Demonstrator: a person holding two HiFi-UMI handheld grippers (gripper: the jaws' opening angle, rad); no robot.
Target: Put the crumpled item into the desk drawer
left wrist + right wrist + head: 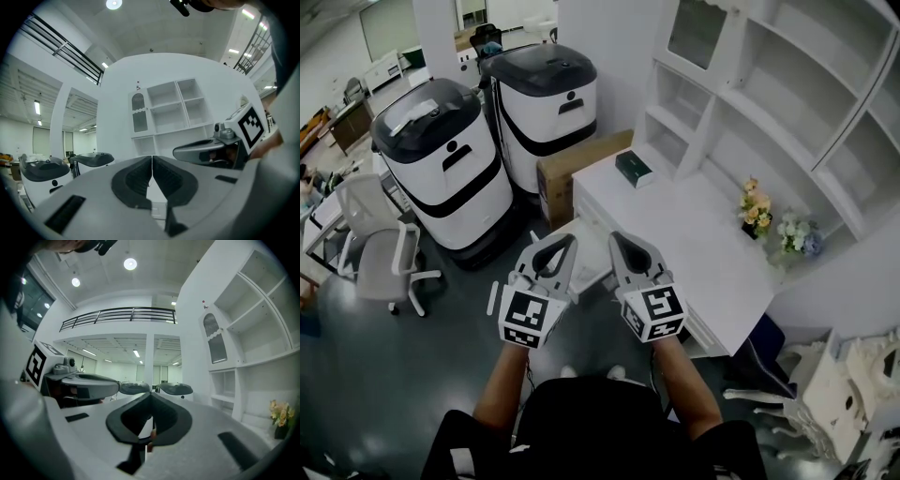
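Standing along the back of the desk (694, 234), a white hutch (750, 103) is split into open compartments that show only white walls, with one glazed door at its upper left. On the desktop lie a dark green box (634, 169) toward the left end and two small bunches of flowers (757, 208) near the hutch. A cardboard box (567, 173) stands against the desk's left end, its flaps shut. Beyond it are two white machines (441, 159) with dark lids down.

Only the head view shows the green box and the cardboard box. The right gripper view alone shows a railed balcony (122, 315) high beyond the desk's left end.

Both tools hang off the desk's front edge, side by side. The left gripper (570, 240) has its jaws pressed together with nothing between them, and so does the right gripper (614, 236). Below them, against the desk's front, is a white slab (591, 258); whether it is a pulled-out drawer I cannot tell. No view shows the crumpled item, so its place relative to either gripper cannot be told.
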